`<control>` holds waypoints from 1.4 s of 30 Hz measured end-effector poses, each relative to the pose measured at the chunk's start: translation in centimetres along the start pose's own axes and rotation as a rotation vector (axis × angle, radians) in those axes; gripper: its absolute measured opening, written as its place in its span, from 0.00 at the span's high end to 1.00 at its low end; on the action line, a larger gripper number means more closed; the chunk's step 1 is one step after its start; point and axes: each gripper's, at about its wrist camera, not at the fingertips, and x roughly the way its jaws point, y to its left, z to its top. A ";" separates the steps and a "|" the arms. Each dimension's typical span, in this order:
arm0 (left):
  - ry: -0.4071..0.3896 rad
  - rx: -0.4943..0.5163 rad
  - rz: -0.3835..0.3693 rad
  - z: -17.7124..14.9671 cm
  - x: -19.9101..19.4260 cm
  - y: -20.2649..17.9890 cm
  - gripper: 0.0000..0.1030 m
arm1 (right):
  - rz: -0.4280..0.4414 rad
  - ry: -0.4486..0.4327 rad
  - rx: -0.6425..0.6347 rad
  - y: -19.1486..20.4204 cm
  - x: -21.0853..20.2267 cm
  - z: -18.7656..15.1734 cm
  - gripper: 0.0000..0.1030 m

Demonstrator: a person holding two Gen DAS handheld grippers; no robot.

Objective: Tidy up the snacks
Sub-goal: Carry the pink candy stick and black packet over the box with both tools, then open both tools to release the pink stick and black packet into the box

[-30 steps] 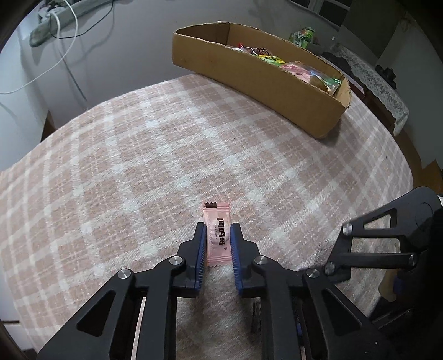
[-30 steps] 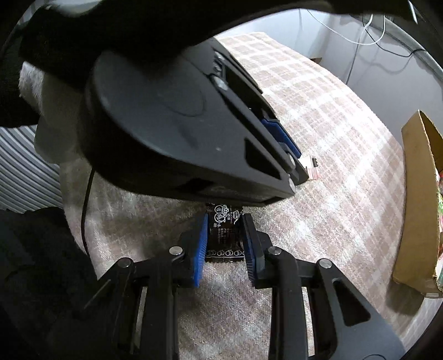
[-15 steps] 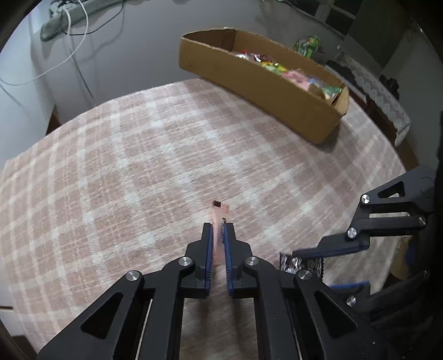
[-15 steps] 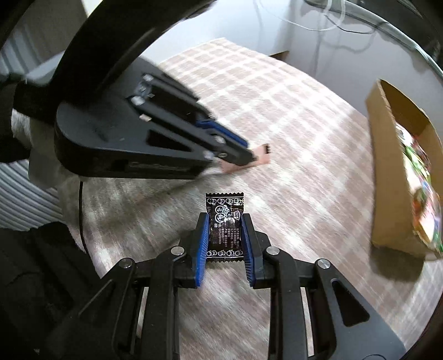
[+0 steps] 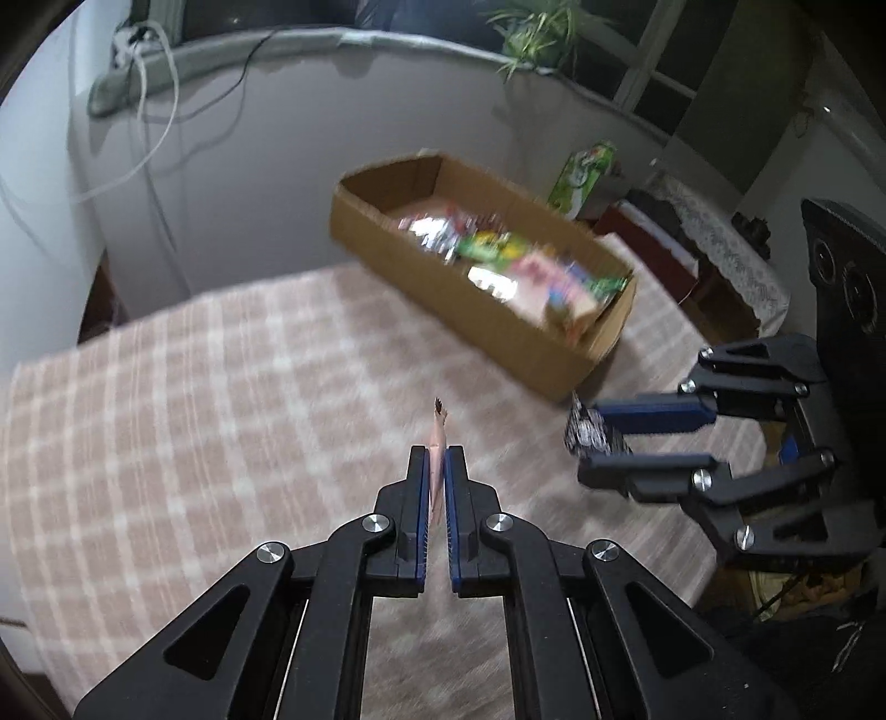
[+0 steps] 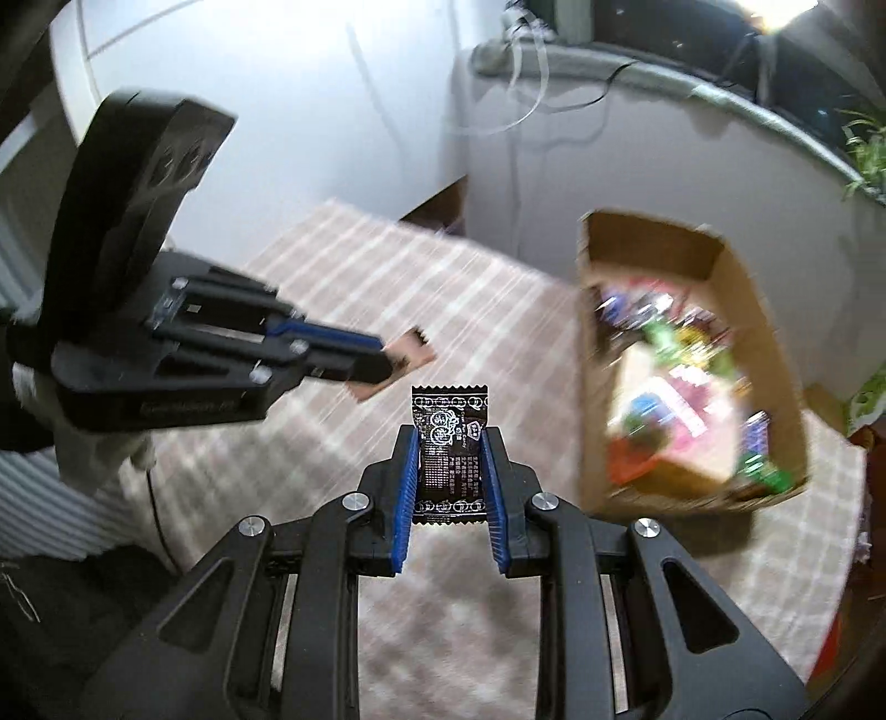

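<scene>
My left gripper is shut on a pink snack packet, held edge-on above the checked tablecloth. It also shows in the right wrist view, with the pink packet sticking out. My right gripper is shut on a black snack packet, lifted off the table. In the left wrist view the right gripper sits to the right with the black packet. A cardboard box holding several colourful snacks stands at the far side of the table.
The pink checked tablecloth covers the round table. White cables hang down the wall behind. A green packet and a lace-covered piece of furniture stand beyond the box. A plant sits on the sill.
Both grippers have lifted their packets off the table and moved up and toward the cardboard box. The left jaws have closed from wide around the pink packet to tight on it.
</scene>
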 end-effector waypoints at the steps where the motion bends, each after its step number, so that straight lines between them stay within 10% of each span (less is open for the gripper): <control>1: -0.013 0.007 -0.006 0.8 -0.2 -0.4 0.96 | -0.012 -0.007 0.006 -0.5 -0.3 0.4 0.78; 21: -0.070 0.113 -0.065 9.7 4.2 -5.5 0.96 | -0.158 -0.029 0.136 -10.0 -1.4 2.9 0.78; 42: -0.077 0.117 -0.033 10.7 4.5 -6.8 0.85 | -0.206 -0.047 0.197 -10.9 -2.9 2.6 0.64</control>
